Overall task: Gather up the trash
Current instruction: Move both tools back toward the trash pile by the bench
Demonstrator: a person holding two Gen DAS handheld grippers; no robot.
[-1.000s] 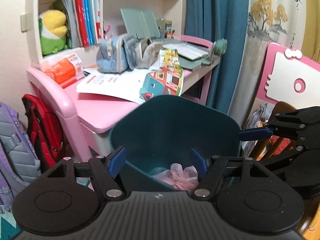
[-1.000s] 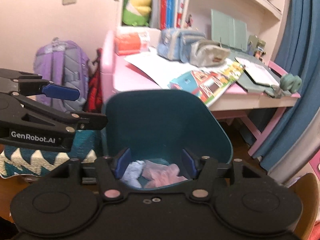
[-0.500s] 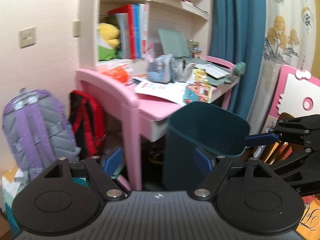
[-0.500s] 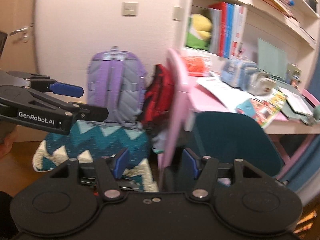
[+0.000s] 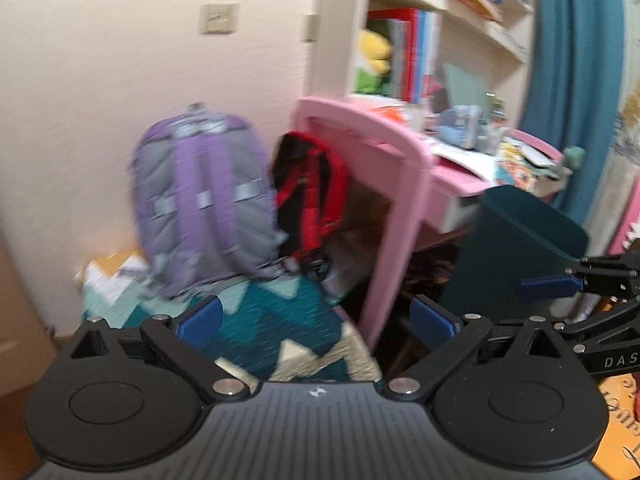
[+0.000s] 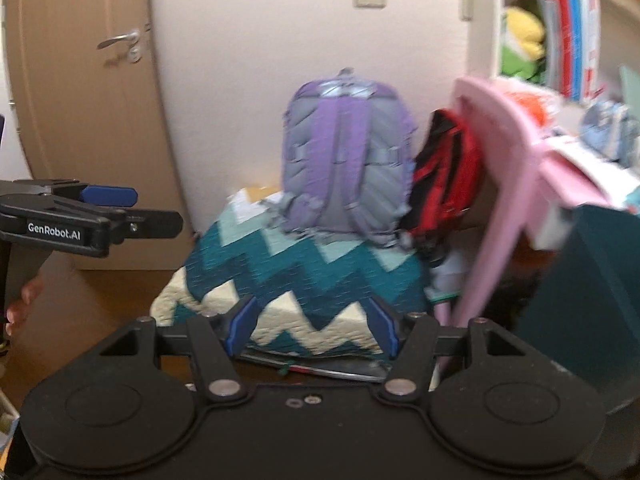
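Note:
The dark teal trash bin (image 5: pixel 520 248) stands on the floor beside the pink desk; its right side also shows as the bin (image 6: pixel 592 280). From here its inside is hidden and no trash shows. My left gripper (image 5: pixel 316 318) hangs over the zigzag blanket, its jaws opening wide with nothing between them. My right gripper (image 6: pixel 313 322) is open and empty, aimed at the blanket below the purple backpack. The left gripper (image 6: pixel 140 210) also shows from the side at the left edge, held by a hand.
A purple backpack (image 6: pixel 344 152) sits on a box draped in a teal zigzag blanket (image 6: pixel 304 272). A red-and-black backpack (image 5: pixel 312 192) hangs by the pink desk (image 5: pixel 404 152). Shelves with books rise behind, a blue curtain (image 5: pixel 576 60) at right, a brown door (image 6: pixel 80 100) at left.
Both views have swung left, from looking down into the bin with crumpled pink paper to the backpacks and blanket. The left jaws have spread wider.

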